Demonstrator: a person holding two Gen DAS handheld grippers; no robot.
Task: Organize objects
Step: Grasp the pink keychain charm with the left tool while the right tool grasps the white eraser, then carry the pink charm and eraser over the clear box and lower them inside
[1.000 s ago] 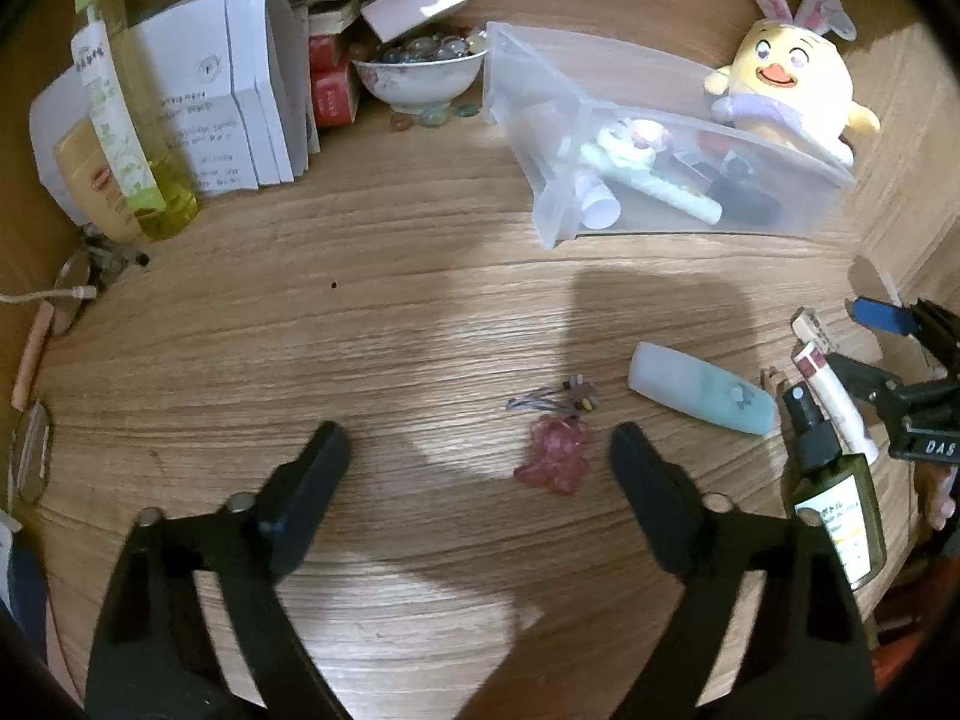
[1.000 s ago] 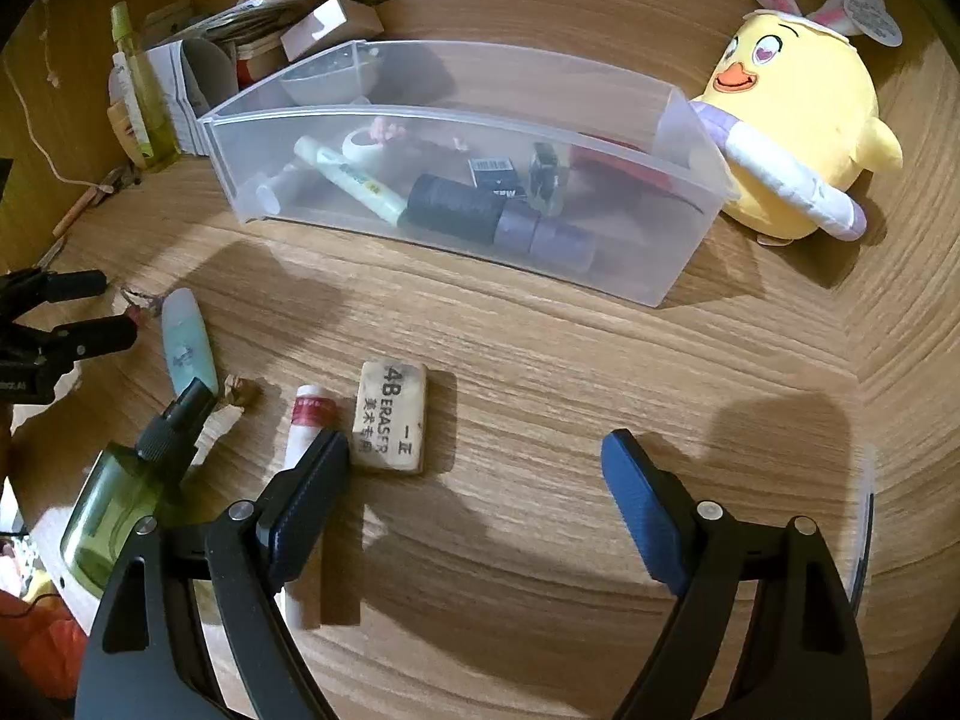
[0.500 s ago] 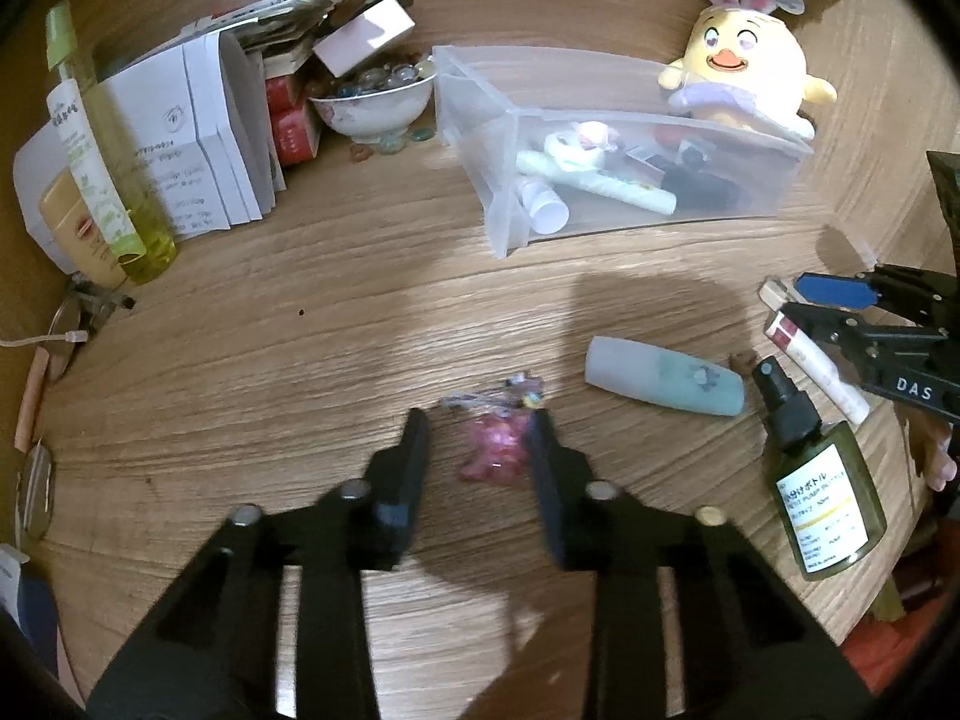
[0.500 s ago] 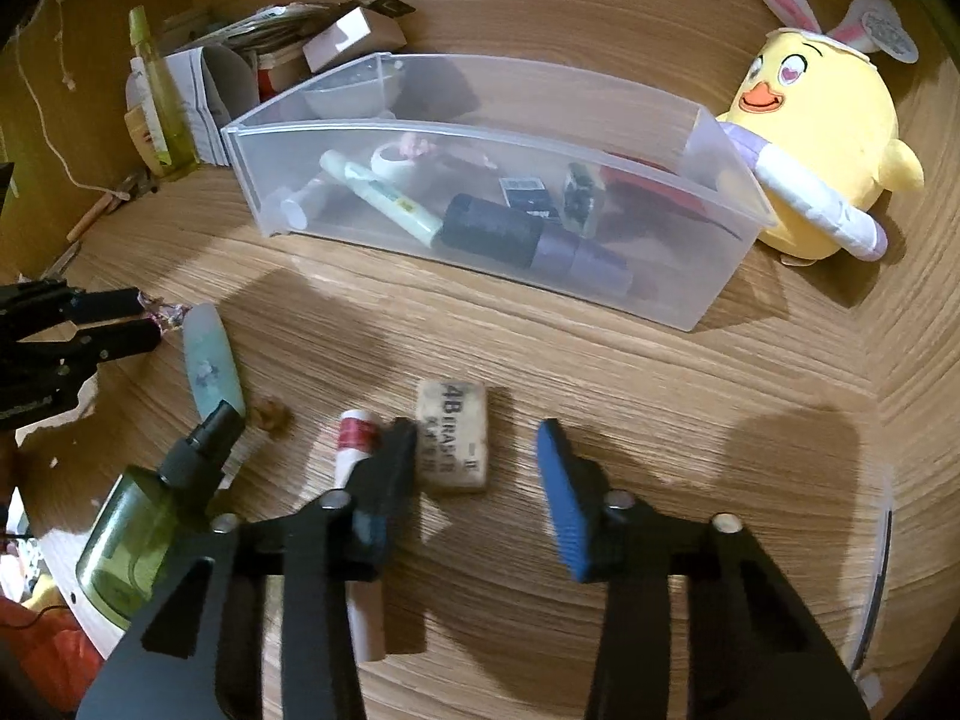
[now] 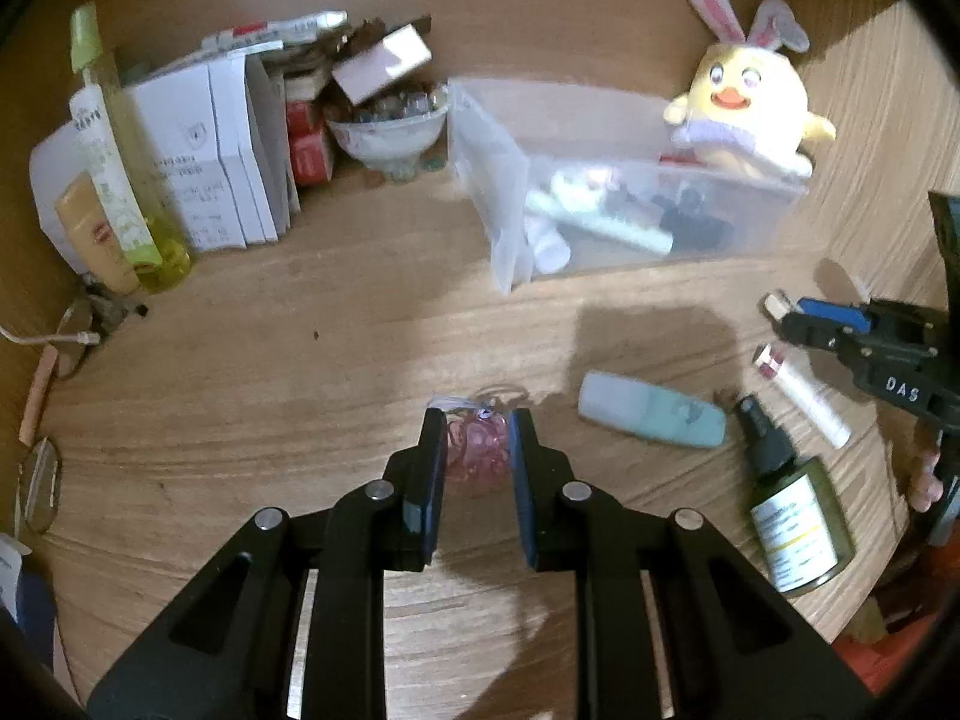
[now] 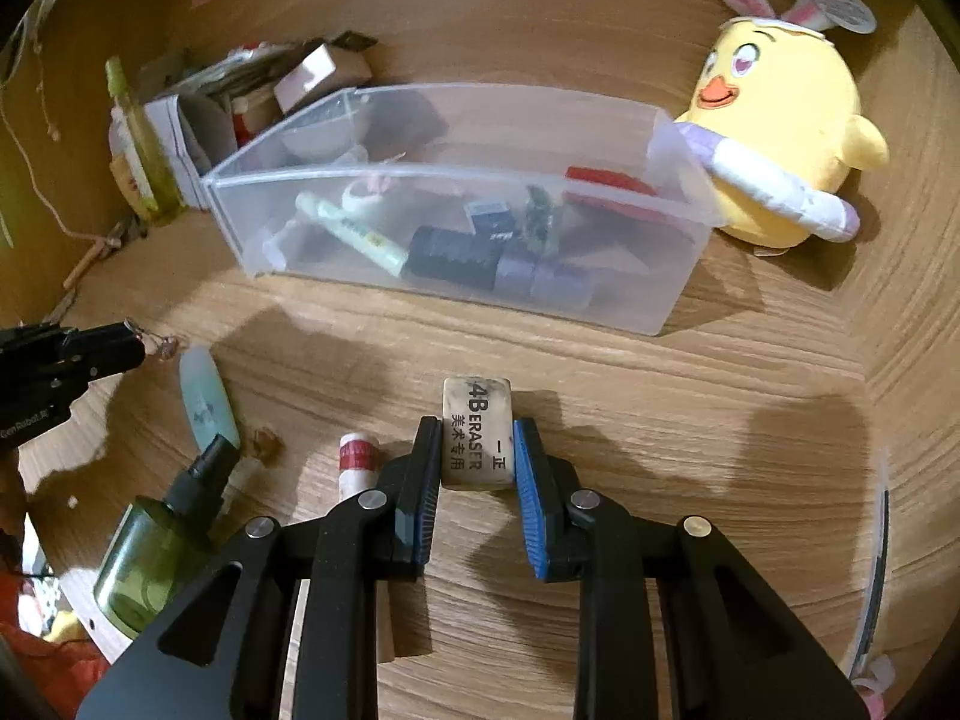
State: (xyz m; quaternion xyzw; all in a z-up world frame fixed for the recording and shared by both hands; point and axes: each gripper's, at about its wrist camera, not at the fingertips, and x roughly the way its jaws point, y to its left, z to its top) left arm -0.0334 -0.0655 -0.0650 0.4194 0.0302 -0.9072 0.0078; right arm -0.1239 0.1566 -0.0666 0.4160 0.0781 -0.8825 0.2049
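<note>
Meanwhile left gripper [image 5: 477,438] jaws close around pink charm [image 5: 477,459], right gripper [image 6: 477,450] jaws closing on eraser [image 6: 477,432], bin [image 6: 456,300] beyond.

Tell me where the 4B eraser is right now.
In the right wrist view the 4B eraser lies on the wooden table, between the closing right tongs, just in front of the clear plastic bin.

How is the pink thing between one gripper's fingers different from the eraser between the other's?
The pink trinket is see-through and lumpy, with a thin loop at its top; the eraser is a solid cream block printed in black. The trinket sits between the left gripper pads, the eraser between the right gripper pads. Both lie on the wooden table as the jaws close.
</note>
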